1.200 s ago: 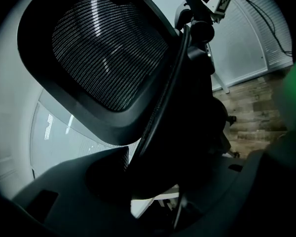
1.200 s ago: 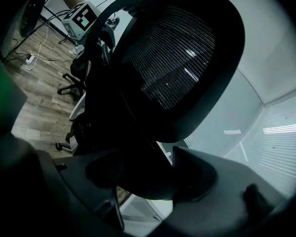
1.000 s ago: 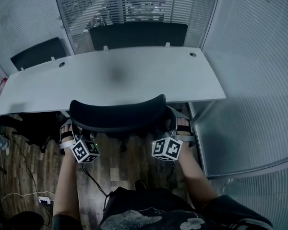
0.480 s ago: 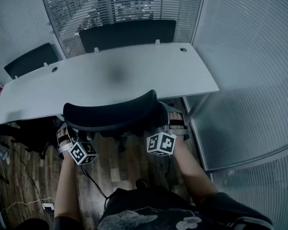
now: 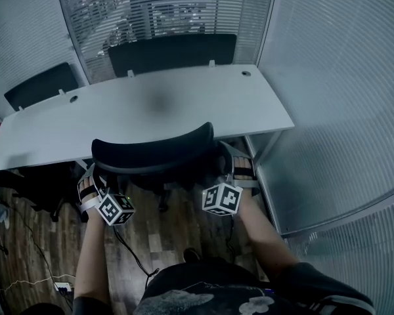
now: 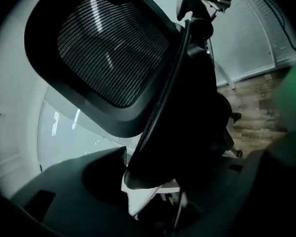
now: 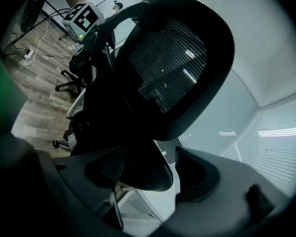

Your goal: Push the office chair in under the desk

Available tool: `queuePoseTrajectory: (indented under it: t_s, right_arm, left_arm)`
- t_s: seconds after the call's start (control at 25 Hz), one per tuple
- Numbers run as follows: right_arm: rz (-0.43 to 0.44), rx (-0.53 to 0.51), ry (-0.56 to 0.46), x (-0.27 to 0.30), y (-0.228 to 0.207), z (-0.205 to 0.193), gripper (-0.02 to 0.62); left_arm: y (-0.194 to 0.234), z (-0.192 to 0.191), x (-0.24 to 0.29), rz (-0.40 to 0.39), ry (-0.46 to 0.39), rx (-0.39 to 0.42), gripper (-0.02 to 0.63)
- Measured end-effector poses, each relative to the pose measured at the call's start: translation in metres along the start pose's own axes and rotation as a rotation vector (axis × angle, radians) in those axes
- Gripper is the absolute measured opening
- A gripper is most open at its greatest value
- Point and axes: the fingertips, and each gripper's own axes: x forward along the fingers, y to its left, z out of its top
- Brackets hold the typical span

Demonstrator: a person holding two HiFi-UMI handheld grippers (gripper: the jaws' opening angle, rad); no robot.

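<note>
**Head view.** The office chair stands at the middle of the white desk. The top of its backrest overlaps the desk's near edge, and its seat is hidden below. The left gripper sits at the backrest's 8 o'clock end and the right gripper at its 4 o'clock end. Beyond the desk, a black chair stands at 12 o'clock and a second black chair at 10 o'clock. A slatted glass wall closes off the 3 o'clock side, with the desk leg just beside the right gripper. A dark bulk I cannot name lies under the desk at 9 o'clock. A cable trails over the wood floor to a power strip at 7 o'clock.

**Left gripper view.** The jaws stand partly apart with the backrest's side rim filling the space between them, so they are clamped on it. The mesh panel rises toward 11 o'clock.

**Right gripper view.** The jaws straddle the opposite rim, partly apart. The rim lies against the inner jaw, and a thin pale strip shows between it and the outer jaw, so this is no firm clamp. A wheeled base stands on the floor at 9 o'clock.
</note>
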Motion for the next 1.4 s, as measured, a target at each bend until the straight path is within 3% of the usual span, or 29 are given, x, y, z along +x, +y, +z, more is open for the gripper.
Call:
queuePoseTrajectory:
  t_s: [0.28, 0.44, 0.6, 0.8, 1.04, 1.4]
  right_arm:
    - [-0.057, 0.075, -0.028, -0.039, -0.009, 0.021, 0.293]
    - [-0.027, 0.173, -0.042, -0.063, -0.001, 0.036, 0.293]
    - [-0.019, 0.256, -0.068, -0.092, 0.007, 0.054, 0.293]
    - [-0.040, 0.318, -0.072, -0.136, 0.020, 0.066, 0.291]
    - [-0.028, 0.385, -0.075, -0.190, 0.047, 0.072, 0.291]
    - [0.033, 0.419, -0.099, -0.280, 0.096, 0.095, 0.291]
  left_arm:
    - [0.015, -0.014, -0.037, 0.015, -0.016, -0.110, 0.261]
    - [0.026, -0.017, -0.068, 0.024, -0.057, -0.190, 0.261]
    - [0.022, -0.024, -0.100, -0.017, -0.095, -0.265, 0.261]
    - [0.013, -0.029, -0.151, -0.109, -0.187, -0.444, 0.252]
    - [0.014, -0.033, -0.213, -0.112, -0.258, -0.532, 0.127]
    - [0.000, -0.053, -0.306, -0.129, -0.330, -0.642, 0.038]
